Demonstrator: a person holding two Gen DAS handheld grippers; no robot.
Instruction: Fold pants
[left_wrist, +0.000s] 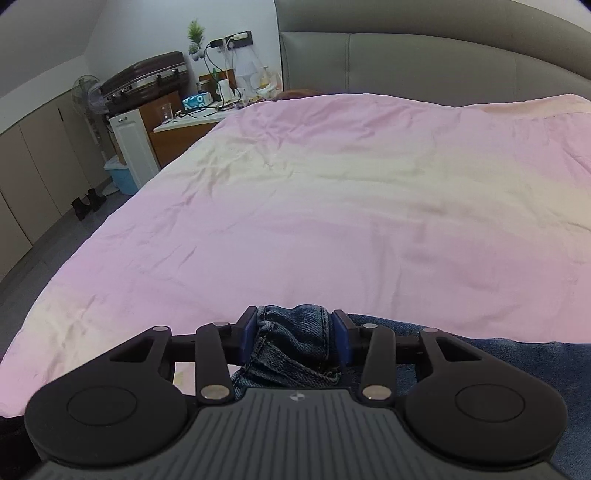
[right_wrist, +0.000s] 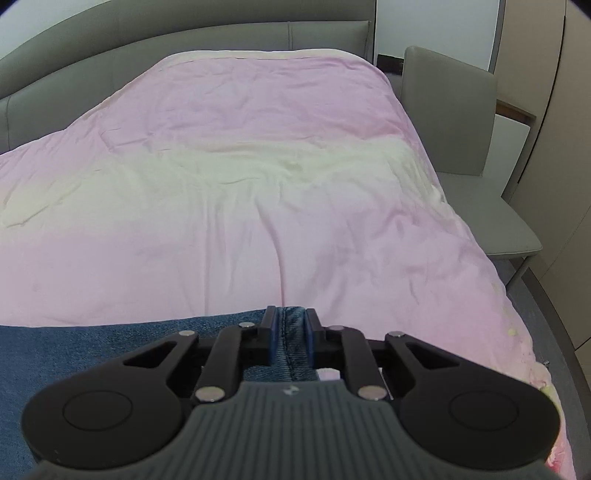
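Pink-covered bed (left_wrist: 332, 206) against a grey padded headboard (left_wrist: 424, 62) — cluttered nightstand (left_wrist: 192, 122), grey chair (right_wrist: 476, 177).

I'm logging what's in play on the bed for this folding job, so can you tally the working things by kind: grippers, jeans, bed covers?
Grippers: 2, the left gripper and the right gripper, each pinching denim
Jeans: 1, the blue jeans
Bed covers: 1, the pink cover
Total: 4
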